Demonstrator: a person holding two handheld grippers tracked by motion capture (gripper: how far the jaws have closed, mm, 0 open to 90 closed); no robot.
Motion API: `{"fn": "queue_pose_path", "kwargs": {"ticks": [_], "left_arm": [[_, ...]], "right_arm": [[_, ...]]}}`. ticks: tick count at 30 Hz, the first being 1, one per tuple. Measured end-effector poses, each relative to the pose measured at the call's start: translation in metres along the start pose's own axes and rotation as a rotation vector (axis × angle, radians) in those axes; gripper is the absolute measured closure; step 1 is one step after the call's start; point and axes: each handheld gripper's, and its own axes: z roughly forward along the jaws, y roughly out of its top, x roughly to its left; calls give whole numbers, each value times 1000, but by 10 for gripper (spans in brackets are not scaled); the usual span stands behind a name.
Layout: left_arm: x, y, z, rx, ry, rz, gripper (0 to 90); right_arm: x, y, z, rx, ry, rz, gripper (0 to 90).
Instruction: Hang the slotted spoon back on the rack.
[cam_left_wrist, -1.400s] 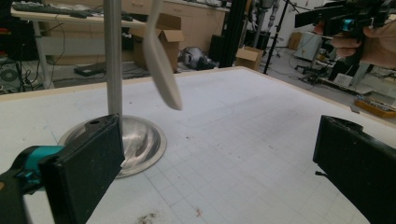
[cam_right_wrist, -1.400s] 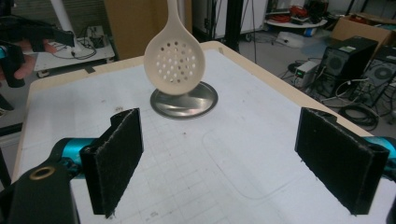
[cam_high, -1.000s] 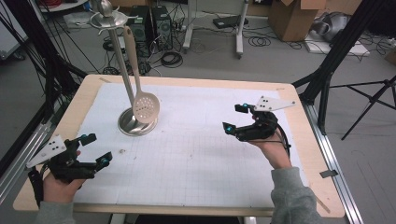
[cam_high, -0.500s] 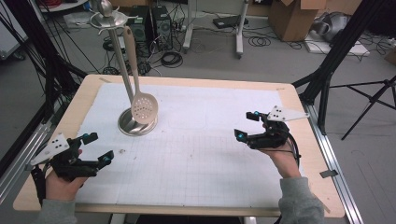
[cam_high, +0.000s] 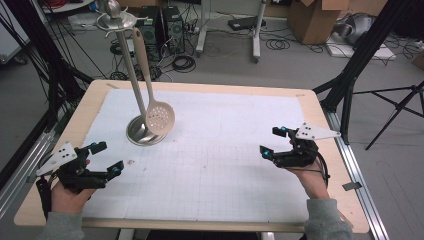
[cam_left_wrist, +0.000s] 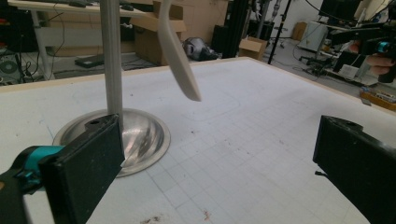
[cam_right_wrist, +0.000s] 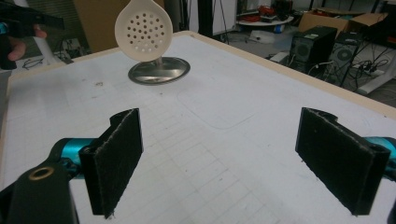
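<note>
A wooden table (cam_high: 320, 107) carries a white gridded mat (cam_high: 225, 145) over most of its top, and on the mat's far left part stands the round metal base (cam_high: 142, 136) of a utensil stand, with small dark specks (cam_high: 131, 162) near it.

Spoon's (cam_left_wrist: 180, 60) upper handle beyond frame edge

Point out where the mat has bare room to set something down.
The white gridded mat lies bare between the left gripper and right gripper, and along its far right. Only the far left is taken, by the steel utensil stand with its hanging cream slotted spoon.
</note>
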Motion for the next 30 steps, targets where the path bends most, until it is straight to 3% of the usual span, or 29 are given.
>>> {"fn": "queue_pose_path", "kwargs": {"ticks": [8, 30], "left_arm": [[0, 0, 1, 0, 3, 1, 24], [2, -4, 2, 11, 13, 0, 24]], "right_arm": [[0, -12, -13, -37, 2, 24, 143], [-12, -50, -46, -88, -91, 73, 142]]}}
